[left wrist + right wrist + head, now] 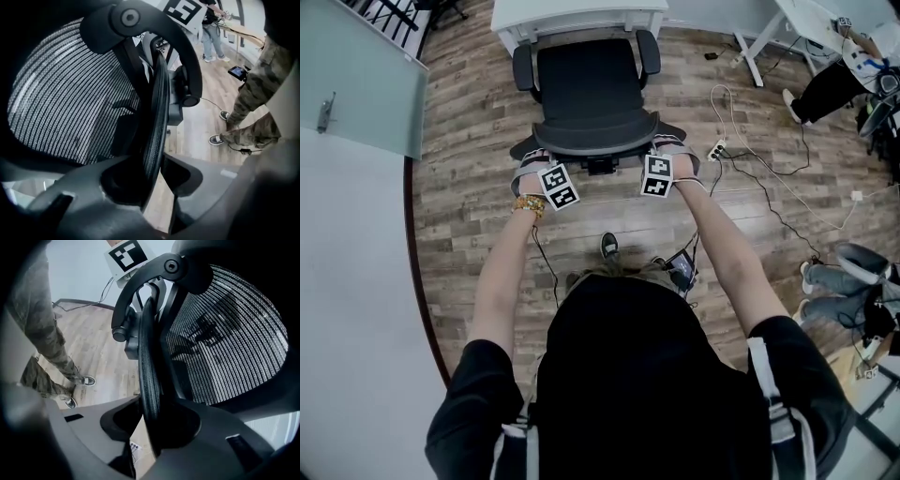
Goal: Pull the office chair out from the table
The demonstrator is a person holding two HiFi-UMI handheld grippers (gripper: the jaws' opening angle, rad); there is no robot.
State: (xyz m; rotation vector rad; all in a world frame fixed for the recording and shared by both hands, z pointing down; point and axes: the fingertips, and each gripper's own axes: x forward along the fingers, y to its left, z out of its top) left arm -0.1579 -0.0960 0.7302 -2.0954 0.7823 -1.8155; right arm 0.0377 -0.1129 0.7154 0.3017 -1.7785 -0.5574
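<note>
The office chair (589, 94) stands on the wood floor (459, 202) with its seat facing the white table (581, 17). The front of the seat is just by the table's edge, so the chair is not far out yet. The person stands behind it and reaches forward with both arms.

The left gripper (532, 161) is on the left end of the top of the chair back (591, 141). The right gripper (675, 155) is on the right end. In the left gripper view the thin black rim (157, 93) of the chair back runs down between the two jaws. The right gripper view shows the same thing on the other side. Both tools have their jaws fairly wide apart, with the rim in the middle. They seem to pinch it, but a bit of floor shows past one jaw in each view, so I cannot be sure how tight the hold is.

I think the step in hand is the pull itself. The next move calls for a straight, even pull with both hands at once, so the chair rolls back and does not spin. The hold must be firm, or the rim may slip out. Cords (759, 187) lie on the floor to the right, and the wheels should stay off them
</note>
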